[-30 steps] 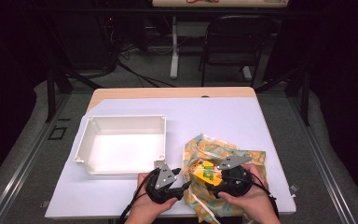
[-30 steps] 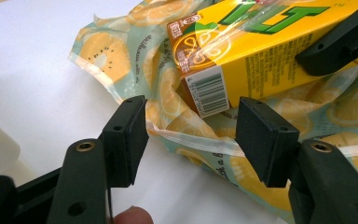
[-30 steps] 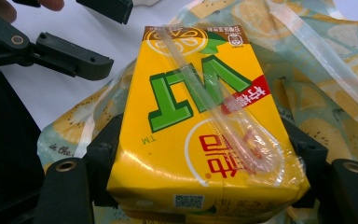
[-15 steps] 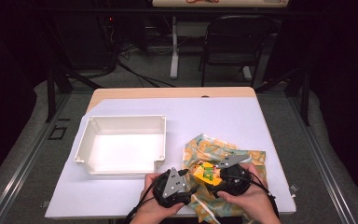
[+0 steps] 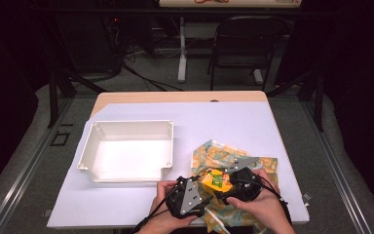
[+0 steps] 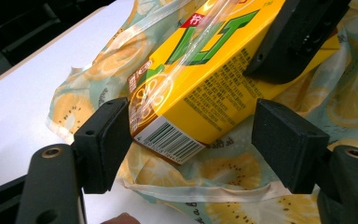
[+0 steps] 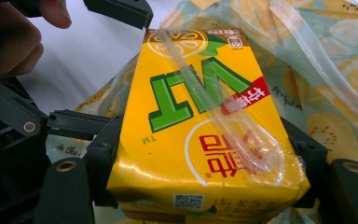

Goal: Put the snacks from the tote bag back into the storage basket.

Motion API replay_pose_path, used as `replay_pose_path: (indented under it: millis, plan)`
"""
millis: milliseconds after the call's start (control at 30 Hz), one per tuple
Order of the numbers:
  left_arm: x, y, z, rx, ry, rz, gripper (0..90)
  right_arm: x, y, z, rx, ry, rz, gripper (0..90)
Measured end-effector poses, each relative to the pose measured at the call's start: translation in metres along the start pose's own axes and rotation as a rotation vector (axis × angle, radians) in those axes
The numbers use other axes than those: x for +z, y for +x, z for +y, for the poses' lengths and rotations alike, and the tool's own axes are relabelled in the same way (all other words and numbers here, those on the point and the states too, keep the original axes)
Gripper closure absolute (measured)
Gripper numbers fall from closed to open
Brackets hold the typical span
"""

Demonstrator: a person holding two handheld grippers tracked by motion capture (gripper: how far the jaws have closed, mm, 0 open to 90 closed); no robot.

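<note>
Low centre of the high view, my right gripper [image 5: 224, 191] is clamped on the juice carton [image 5: 215, 179] above the fruit-print bag [image 5: 233, 161]. My left gripper [image 5: 202, 192] has just closed in, jaws apart around the carton's end — a handover looks near.

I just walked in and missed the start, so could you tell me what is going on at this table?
A person at the table holds a gripper in each hand. The right gripper is clamped on a yellow drink carton above a lemon-print bag. The left gripper is open, one jaw against the carton's end and the other apart from it. A straw in clear wrap is stuck to the carton's face. A white tray sits to the left on the table.
</note>
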State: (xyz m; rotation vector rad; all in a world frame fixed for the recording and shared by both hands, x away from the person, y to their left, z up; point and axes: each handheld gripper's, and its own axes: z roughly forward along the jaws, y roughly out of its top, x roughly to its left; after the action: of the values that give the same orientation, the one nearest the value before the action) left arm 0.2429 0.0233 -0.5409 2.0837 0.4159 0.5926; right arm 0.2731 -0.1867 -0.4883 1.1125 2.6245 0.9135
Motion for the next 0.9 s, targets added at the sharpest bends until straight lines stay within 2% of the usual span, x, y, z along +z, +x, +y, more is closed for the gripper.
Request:
replay_pose_path:
  millis: [67,267,333,467,633,900]
  plan:
    - [0.0,0.0,0.001,0.0,0.003,0.001,26.8,-0.001,0.0,0.003,-0.012,0.011,-0.003,30.6]
    - [0.003,-0.003,0.002,0.038,0.01,0.007,25.8,-0.002,0.001,0.012,-0.015,0.057,0.019,30.5]
    - [0.004,-0.005,0.002,0.049,0.014,0.008,25.6,-0.002,0.001,0.013,-0.018,0.066,0.013,30.5]
    - [0.006,-0.006,0.002,0.062,0.024,0.011,24.5,-0.001,0.0,0.015,-0.007,0.086,0.016,30.5]
    - [0.008,-0.008,0.003,0.081,0.032,0.023,23.4,-0.001,0.0,0.017,0.008,0.084,0.031,30.5]
    - [0.013,-0.012,0.005,0.113,0.044,0.056,22.4,-0.001,0.002,0.021,0.004,0.105,0.046,30.4]
